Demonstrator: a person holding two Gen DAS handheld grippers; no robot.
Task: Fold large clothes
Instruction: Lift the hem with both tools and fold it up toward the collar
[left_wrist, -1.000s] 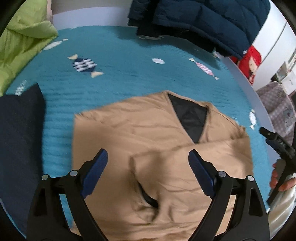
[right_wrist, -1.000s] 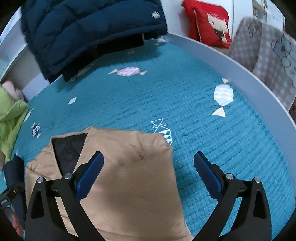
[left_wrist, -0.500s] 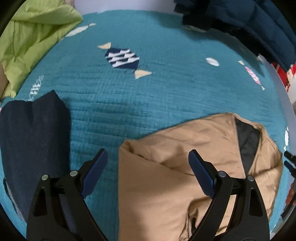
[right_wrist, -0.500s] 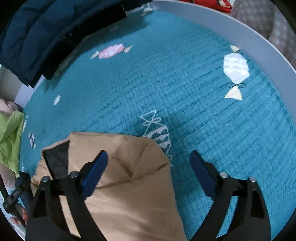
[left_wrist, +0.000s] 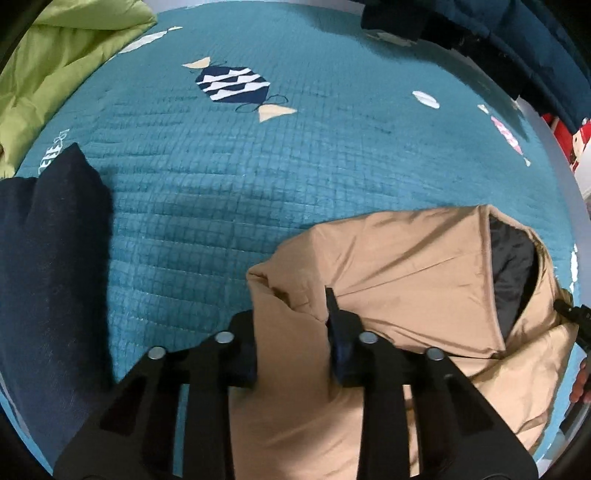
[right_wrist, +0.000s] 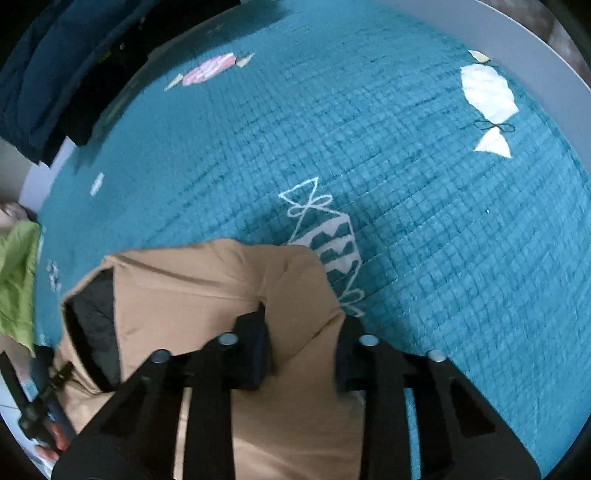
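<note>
Two grippers have the tan jacket (left_wrist: 399, 266) pinched at once, one on each of its near corners, and the jacket lies on the teal quilt (left_wrist: 258, 177) toward the quilt's near edge. The left gripper (left_wrist: 291, 332) has drawn its jaws in tight around a bunched fold at the jacket's left corner; cloth fills the gap, and the inner pad on one side is mostly buried in it. The right gripper (right_wrist: 303, 332) is closed the same way on the jacket's right corner, with tan fabric humped up between its fingers. How deep either bite goes I cannot make out, since the cloth hides the tips.

The jacket's dark lining (left_wrist: 509, 273) shows in the open neck, on the side of the jacket away from the left gripper. Its lower part runs out under the gripper bodies and off the bottom of both views, so its full shape is lost.

Left of the jacket, apart from it, lies a dark navy garment (left_wrist: 51, 266), cut off at the frame edge. Beyond that, a green jacket (left_wrist: 55, 62) sits at the quilt's far left corner. A navy puffer coat (right_wrist: 44, 74) hangs over the quilt's far edge, only partly in view. A candy print (left_wrist: 236, 86) marks the quilt beyond the tan jacket.
</note>
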